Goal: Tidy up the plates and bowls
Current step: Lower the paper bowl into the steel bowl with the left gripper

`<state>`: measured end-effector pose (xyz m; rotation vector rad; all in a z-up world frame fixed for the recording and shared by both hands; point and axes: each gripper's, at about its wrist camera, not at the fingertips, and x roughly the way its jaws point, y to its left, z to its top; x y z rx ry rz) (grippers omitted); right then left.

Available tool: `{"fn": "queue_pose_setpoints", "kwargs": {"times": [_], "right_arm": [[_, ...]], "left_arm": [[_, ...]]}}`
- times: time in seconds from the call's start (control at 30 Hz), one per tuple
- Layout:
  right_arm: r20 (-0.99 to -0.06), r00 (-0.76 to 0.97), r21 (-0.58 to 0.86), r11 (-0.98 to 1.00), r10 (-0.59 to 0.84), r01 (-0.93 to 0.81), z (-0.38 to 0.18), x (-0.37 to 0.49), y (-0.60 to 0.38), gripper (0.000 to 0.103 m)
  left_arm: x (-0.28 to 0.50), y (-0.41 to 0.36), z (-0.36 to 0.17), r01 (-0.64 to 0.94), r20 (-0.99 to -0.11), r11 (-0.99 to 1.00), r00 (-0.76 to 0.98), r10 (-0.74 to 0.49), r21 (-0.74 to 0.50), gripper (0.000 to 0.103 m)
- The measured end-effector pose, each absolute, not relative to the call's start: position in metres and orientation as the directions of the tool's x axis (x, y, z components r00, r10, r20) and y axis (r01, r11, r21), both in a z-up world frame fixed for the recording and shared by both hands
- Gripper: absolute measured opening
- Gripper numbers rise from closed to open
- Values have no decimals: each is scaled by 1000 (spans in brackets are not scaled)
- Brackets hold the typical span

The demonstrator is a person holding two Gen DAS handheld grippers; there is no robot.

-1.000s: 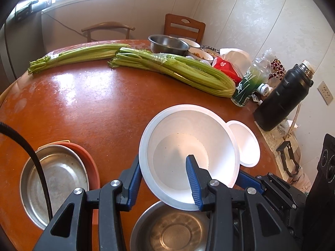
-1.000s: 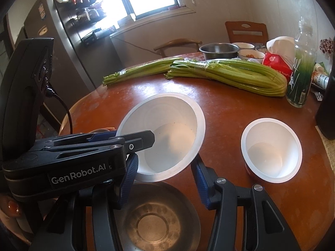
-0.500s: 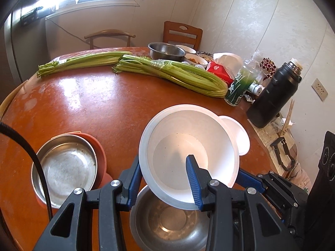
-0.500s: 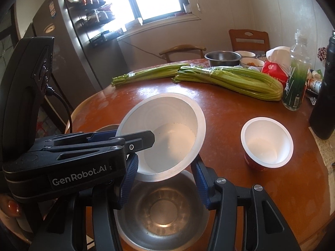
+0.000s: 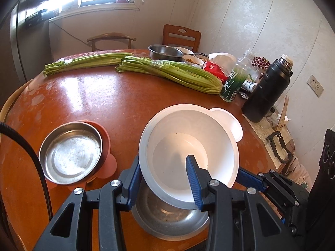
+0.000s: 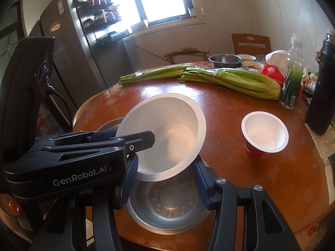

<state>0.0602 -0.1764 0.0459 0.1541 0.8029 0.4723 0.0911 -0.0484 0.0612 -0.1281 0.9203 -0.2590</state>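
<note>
A large white bowl [image 5: 188, 142] hangs tilted above a steel bowl [image 5: 167, 219] that rests near the table's front edge. My left gripper [image 5: 163, 161] is shut on the white bowl's near wall, with one finger inside and one outside. In the right wrist view the white bowl [image 6: 167, 129] sits between the blue pads of my right gripper [image 6: 165, 161], shut on its lower edge over the steel bowl [image 6: 167, 205]. A steel plate [image 5: 71, 152] lies on an orange plate [image 5: 106, 144] at the left. A small red cup with a white inside [image 6: 264, 135] stands to the right.
Two bunches of celery [image 5: 171, 73] lie across the far half of the round brown table [image 5: 94, 98]. Behind them are a steel bowl [image 5: 165, 52], small dishes, a red packet, a green bottle [image 5: 234, 81] and a black flask [image 5: 268, 92]. Two chairs stand beyond.
Both grippers drew back toward the table's front edge and rose a little, carrying the white bowl. More of the steel bowl beneath and the plates at the left came into view.
</note>
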Motion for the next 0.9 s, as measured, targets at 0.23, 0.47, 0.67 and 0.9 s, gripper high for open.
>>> {"fn": "queue_pose_setpoints", "kwargs": {"times": [0.23,0.47,0.67,0.9], "right_arm": [[-663,582,316,881,471,-352,40,50,-173,55],[-674,571,315,882,468,-350,34,43,-174,55],[-688,554,324,881,469,-343,26,40,-176,55],[-704,529,337,879,474,-338,14,40,-178,55]], "left_arm": [[80,-46,53,158,-776,962,568,-273,-223,41],[75,-48,46,159,-782,960,557,-279,-230,41],[74,-51,36,156,-793,960,541,-279,-232,41],[73,-54,23,148,-810,962,519,-273,-230,41]]}}
